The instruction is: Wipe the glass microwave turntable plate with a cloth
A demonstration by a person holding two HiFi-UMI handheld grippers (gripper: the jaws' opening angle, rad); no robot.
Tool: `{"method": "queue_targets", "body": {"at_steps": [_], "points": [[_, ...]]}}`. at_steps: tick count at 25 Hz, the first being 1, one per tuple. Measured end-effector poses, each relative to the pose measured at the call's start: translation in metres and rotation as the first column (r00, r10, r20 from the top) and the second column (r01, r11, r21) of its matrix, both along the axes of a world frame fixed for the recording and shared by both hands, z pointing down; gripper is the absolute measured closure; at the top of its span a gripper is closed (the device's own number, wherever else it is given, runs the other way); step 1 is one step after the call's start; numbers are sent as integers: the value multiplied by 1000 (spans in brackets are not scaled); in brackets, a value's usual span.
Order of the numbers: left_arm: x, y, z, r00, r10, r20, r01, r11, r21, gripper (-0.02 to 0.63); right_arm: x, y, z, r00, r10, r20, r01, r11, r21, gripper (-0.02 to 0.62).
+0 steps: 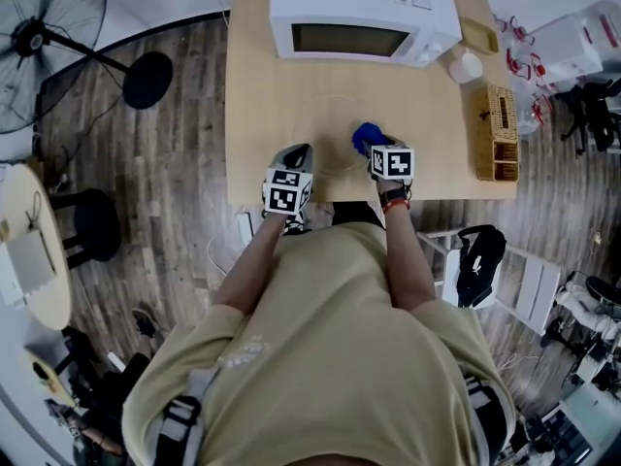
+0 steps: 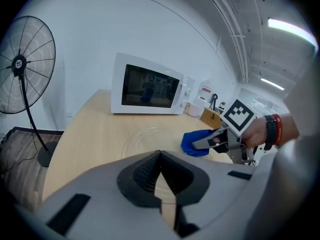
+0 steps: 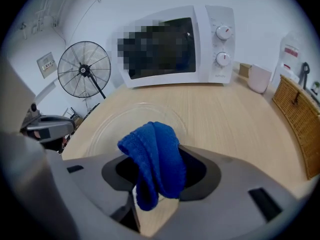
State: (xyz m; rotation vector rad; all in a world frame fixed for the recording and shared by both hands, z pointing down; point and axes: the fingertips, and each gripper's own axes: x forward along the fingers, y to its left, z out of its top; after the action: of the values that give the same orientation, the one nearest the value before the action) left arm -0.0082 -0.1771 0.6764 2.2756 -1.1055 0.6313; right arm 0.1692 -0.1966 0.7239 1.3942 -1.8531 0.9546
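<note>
Right gripper, head view: jaws clamped on a blue cloth, which sits at the 3 o'clock edge of the glass plate. The plate lies flat mid-table, faint against the wood, and the microwave is at its 12 o'clock with the door shut. Left gripper is at the plate's 7 o'clock, by the near table edge, apart from the cloth. A cup and basket are out at 2 to 3 o'clock, and a fan stands on the floor at 9 to 10 o'clock. Left gripper view: the left gripper has its jaws closed tip to tip with nothing between them, only a thin sliver of table showing lower down. The plate is ahead at 12 o'clock. The right gripper comes in from 3 o'clock with the cloth low on the plate's right rim. Right gripper view: the cloth is bunched and pinched between the closed jaws, folding up and over them. The plate is just beyond at 11 to 12 o'clock, and whether cloth and glass touch can't be told here. The left gripper shows at 9 o'clock, and the microwave is at 12.
</note>
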Motion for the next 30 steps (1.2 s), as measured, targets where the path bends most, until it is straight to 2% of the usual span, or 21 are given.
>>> {"method": "queue_targets", "body": {"at_steps": [4, 8, 12, 16, 22, 26, 30], "points": [[-15, 9, 2, 1000, -30, 1, 30, 999, -13, 586, -34, 0, -6, 997, -60, 57, 60, 998, 9, 387], [-31, 14, 3, 998, -60, 4, 60, 998, -18, 587, -87, 1, -12, 976, -162, 143, 162, 987, 17, 387], [-50, 17, 4, 995, -100, 8, 100, 995, -22, 586, -140, 4, -19, 938, -279, 206, 279, 960, 31, 387], [-68, 21, 7, 990, -137, 12, 138, 990, -30, 586, -177, 11, -13, 906, -359, 224, 364, 931, 20, 385], [-86, 28, 14, 985, -170, 22, 171, 984, -49, 586, -201, 14, 7, 900, -397, 181, 406, 914, -15, 379], [-94, 32, 19, 984, -179, 25, 180, 982, -59, 586, -206, 15, 8, 891, -436, 127, 439, 899, 5, 371], [-90, 31, 19, 984, -176, 24, 177, 982, -64, 586, -202, 15, 8, 889, -442, 121, 445, 896, 7, 370]]}}
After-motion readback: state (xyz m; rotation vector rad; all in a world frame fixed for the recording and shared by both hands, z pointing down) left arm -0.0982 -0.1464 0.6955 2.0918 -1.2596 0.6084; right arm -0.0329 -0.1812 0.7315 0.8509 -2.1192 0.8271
